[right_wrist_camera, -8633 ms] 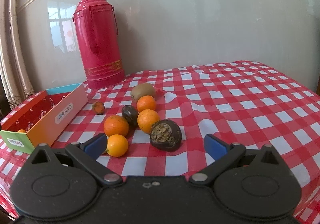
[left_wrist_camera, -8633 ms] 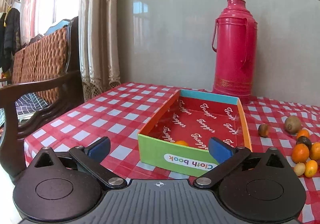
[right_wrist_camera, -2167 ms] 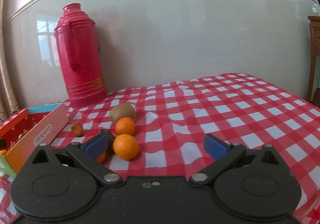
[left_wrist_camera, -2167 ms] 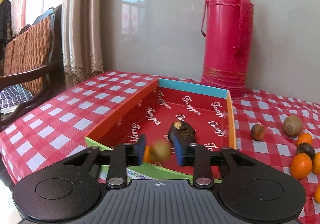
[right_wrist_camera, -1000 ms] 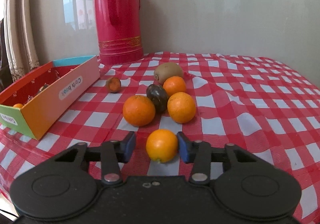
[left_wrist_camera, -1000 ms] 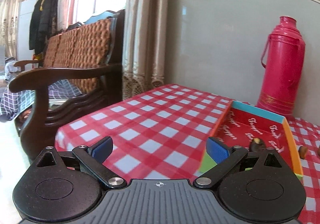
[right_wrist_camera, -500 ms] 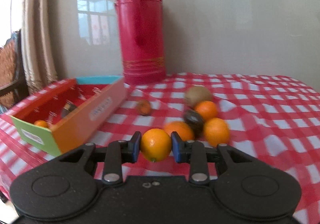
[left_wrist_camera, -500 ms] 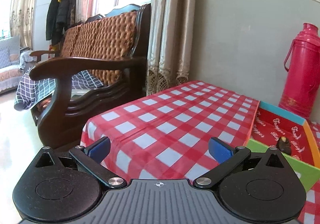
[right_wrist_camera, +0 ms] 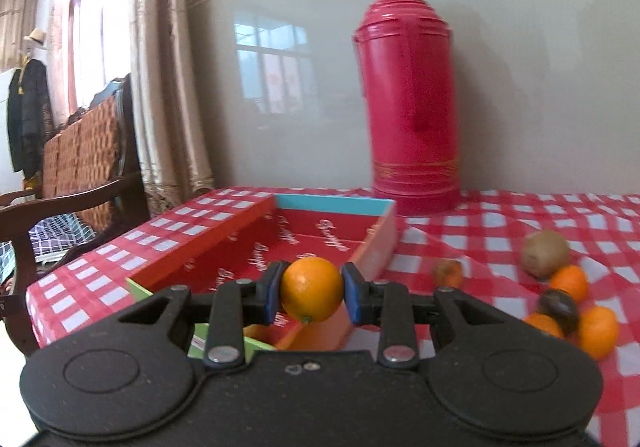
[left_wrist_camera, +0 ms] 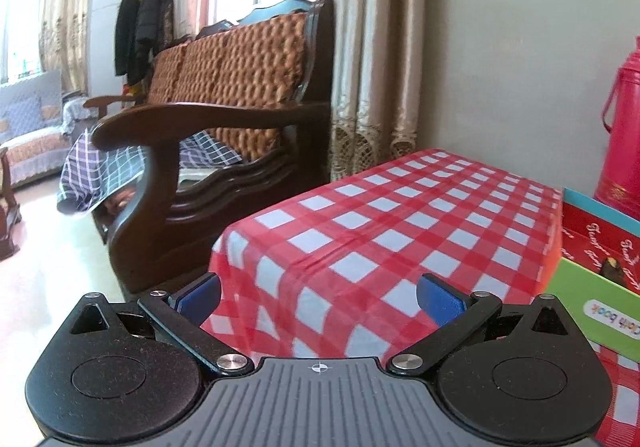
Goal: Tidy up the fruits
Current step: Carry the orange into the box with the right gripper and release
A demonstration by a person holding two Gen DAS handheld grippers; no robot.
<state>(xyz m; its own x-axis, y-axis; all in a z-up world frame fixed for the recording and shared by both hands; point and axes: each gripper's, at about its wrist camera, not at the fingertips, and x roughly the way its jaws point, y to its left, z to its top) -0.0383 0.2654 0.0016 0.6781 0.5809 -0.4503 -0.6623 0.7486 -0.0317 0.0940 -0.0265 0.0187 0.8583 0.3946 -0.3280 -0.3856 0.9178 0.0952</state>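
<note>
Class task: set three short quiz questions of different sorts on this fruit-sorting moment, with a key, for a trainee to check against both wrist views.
1. True or false: the left gripper is holding a fruit.
2. What is the right gripper clamping? A) kiwi B) orange C) thermos
3. Fill in: the held orange hangs in front of the open ______.

Key:
1. False; its fingers are spread with nothing between them.
2. B. The kiwi lies on the tablecloth, and the red thermos stands behind the box.
3. Box.
</note>
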